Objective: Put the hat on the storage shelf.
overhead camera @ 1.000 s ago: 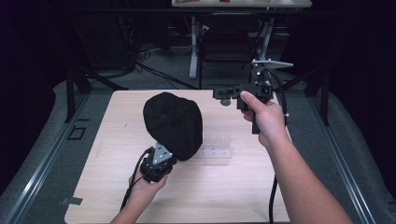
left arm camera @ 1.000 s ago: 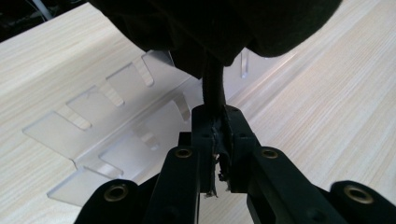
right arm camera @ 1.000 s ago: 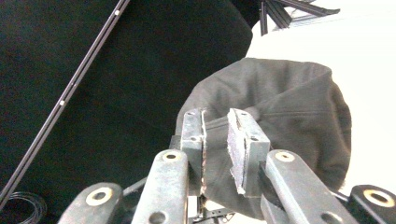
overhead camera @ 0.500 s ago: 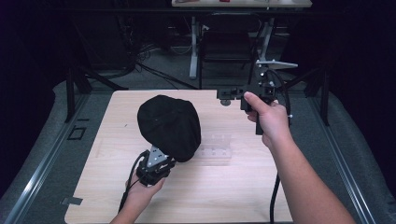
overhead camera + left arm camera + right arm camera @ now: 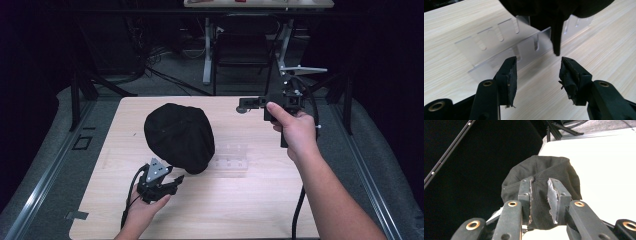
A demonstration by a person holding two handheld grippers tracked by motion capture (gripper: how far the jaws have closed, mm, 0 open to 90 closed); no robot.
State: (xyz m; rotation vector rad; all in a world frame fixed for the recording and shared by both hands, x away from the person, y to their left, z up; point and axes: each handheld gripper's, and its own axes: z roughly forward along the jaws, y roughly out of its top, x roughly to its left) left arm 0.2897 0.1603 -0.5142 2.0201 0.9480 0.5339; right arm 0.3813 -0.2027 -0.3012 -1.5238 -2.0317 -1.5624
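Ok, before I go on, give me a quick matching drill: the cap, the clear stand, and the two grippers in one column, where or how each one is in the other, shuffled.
Things:
1. black cap
2. clear stand
3. left gripper
4. right gripper

States:
A. held up above the far right part of the table
B. low at the near side, jaws open with nothing between them
C. draped over one end of the stand
D. see-through, with one end bare on the wood

Pairs: 1-C, 2-D, 3-B, 4-A
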